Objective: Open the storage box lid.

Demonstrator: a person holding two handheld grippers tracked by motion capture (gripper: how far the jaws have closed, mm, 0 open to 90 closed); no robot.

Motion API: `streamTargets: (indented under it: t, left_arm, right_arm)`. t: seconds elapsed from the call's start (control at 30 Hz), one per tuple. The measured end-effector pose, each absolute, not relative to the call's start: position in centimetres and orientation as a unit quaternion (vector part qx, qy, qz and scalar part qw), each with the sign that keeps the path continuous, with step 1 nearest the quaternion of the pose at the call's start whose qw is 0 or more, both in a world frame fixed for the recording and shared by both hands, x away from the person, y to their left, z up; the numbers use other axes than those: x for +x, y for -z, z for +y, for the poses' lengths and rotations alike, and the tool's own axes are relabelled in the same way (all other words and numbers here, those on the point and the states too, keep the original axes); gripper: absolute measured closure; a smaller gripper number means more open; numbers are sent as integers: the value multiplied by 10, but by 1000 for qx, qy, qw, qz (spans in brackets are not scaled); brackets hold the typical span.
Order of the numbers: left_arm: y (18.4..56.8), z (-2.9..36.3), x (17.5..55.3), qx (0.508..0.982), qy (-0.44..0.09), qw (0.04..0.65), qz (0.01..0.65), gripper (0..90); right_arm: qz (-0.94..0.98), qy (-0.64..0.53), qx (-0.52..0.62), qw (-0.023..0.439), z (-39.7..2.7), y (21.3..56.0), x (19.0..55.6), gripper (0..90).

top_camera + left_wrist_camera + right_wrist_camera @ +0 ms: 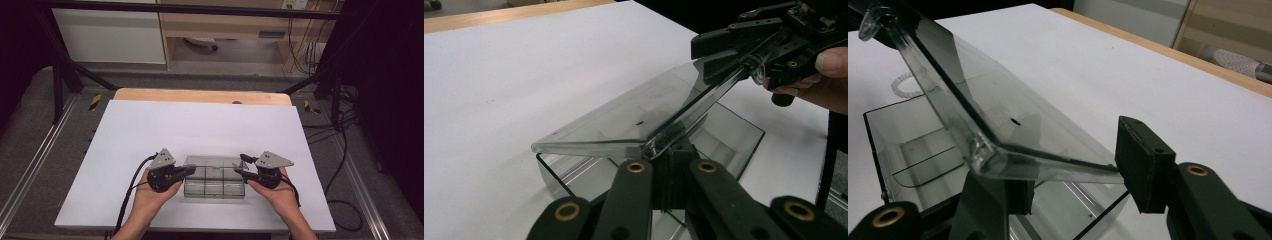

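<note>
A clear plastic box (214,189) with inner dividers sits at the near middle of the white table top. Its hinged lid (624,120) is raised at a slant over the base (729,135). My left gripper (671,155) is at the box's left end, shut on the lid's near corner. My right gripper (1080,182) is at the right end, and the lid's (998,115) end edge lies between its jaws. The right pad (1143,165) stands at the edge's tip, the left pad sits below the lid, and no squeeze shows. In the high view both grippers (190,171) (240,165) flank the box, each held in a hand.
The white table top (200,125) spreads wide around the box, with a wooden strip (200,96) along its far edge. Black frame bars and metal rails surround the table. Cables (345,200) lie on the floor at the right.
</note>
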State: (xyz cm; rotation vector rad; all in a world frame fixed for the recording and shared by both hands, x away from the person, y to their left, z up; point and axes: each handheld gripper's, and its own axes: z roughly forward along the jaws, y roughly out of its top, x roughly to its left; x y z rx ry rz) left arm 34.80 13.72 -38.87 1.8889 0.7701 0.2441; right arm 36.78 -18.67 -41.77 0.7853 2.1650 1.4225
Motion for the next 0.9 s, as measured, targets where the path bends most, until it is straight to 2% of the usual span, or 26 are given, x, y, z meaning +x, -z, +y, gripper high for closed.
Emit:
streamTargets:
  t: [0.8, 0.9]
  left_arm:
    - [397, 155, 348, 792, -121, 496, 333, 900]
    - [400, 159, 350, 795, -136, 487, 337, 866]
  right_arm:
    - [785, -510, 279, 214, -185, 416, 373, 563]
    - [786, -510, 278, 213, -185, 416, 373, 564]
